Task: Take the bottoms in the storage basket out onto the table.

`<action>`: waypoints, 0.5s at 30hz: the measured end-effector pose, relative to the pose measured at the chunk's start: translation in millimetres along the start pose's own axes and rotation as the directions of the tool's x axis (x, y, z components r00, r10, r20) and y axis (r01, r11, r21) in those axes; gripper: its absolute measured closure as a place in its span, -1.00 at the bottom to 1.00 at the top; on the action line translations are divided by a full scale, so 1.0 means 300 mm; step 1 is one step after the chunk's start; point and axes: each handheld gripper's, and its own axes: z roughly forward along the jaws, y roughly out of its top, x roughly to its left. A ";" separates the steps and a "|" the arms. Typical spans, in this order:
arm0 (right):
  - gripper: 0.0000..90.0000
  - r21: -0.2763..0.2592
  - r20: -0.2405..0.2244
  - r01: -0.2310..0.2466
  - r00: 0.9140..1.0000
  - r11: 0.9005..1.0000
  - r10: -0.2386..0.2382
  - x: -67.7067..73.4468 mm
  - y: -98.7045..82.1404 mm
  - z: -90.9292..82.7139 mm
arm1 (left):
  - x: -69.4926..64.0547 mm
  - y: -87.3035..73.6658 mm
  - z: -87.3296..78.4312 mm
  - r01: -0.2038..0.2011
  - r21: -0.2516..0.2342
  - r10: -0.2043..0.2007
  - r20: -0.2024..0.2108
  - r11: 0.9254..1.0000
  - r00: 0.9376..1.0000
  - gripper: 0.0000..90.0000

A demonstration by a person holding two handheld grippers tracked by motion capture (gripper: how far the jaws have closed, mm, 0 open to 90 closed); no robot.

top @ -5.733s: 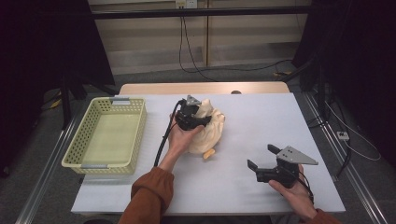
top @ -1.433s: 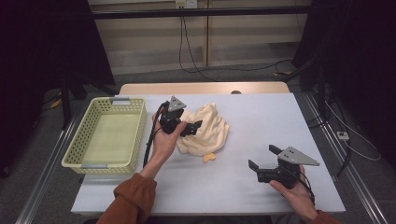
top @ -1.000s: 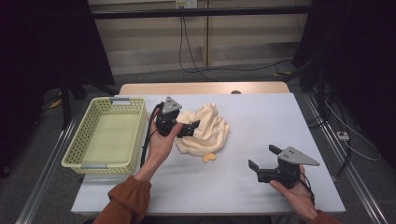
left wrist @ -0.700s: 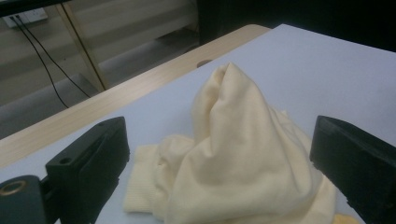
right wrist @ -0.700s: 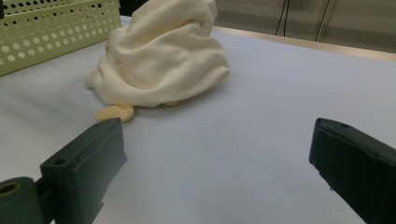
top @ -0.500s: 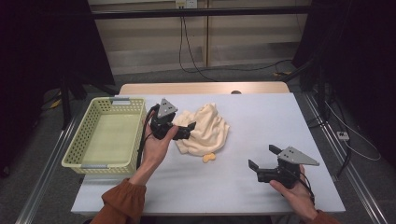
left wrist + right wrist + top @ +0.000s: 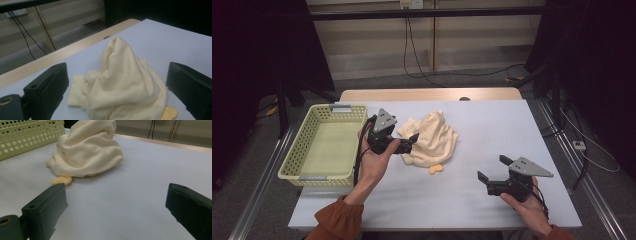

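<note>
A crumpled cream cloth (image 7: 434, 141) lies in a heap at the middle of the grey table, with a small yellow piece (image 7: 435, 169) poking out at its near edge. My left gripper (image 7: 411, 145) hovers at the cloth's left side, open, jaws spread wide; the cloth (image 7: 125, 82) lies ahead of them and nothing is held. My right gripper (image 7: 493, 170) rests near the front right of the table, open and empty, facing the cloth (image 7: 88, 152) from a distance.
A pale green perforated basket (image 7: 324, 145) stands at the table's left, its wall (image 7: 27, 138) seen behind the cloth. Cables hang at the back wall. Bare table surface (image 7: 492, 130) stretches to the right of the cloth.
My left gripper has drawn back leftward off the cloth, from its top to its left edge. The cloth got pulled up into a taller heap. The right gripper has stayed put.
</note>
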 end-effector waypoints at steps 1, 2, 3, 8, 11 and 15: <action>-0.92 0.000 0.000 0.000 1.000 1.000 0.000 0.000 0.000 0.000 | 0.002 -0.003 -0.003 0.008 -0.002 -0.008 0.003 1.000 1.000 -0.90; -0.92 0.000 0.000 -0.001 1.000 1.000 0.001 0.000 0.000 0.000 | 0.007 -0.006 -0.006 0.002 -0.005 -0.002 0.011 1.000 1.000 -0.90; -0.92 0.000 0.000 0.000 1.000 1.000 0.000 0.000 0.000 0.000 | 0.009 -0.008 -0.011 0.005 -0.004 -0.005 0.010 1.000 1.000 -0.90; -0.92 0.000 -0.001 0.001 1.000 1.000 -0.001 0.000 0.000 0.001 | 0.019 -0.016 -0.035 0.004 -0.020 -0.004 -0.002 1.000 1.000 -0.90; -0.92 0.000 -0.001 0.001 1.000 1.000 -0.001 0.000 0.001 0.001 | 0.026 -0.017 -0.049 0.008 -0.034 -0.008 0.004 0.999 1.000 -0.89; -0.92 0.000 -0.001 0.003 1.000 1.000 -0.003 0.001 0.001 0.001 | 0.031 -0.020 -0.069 0.006 -0.037 -0.006 -0.011 0.999 1.000 -0.89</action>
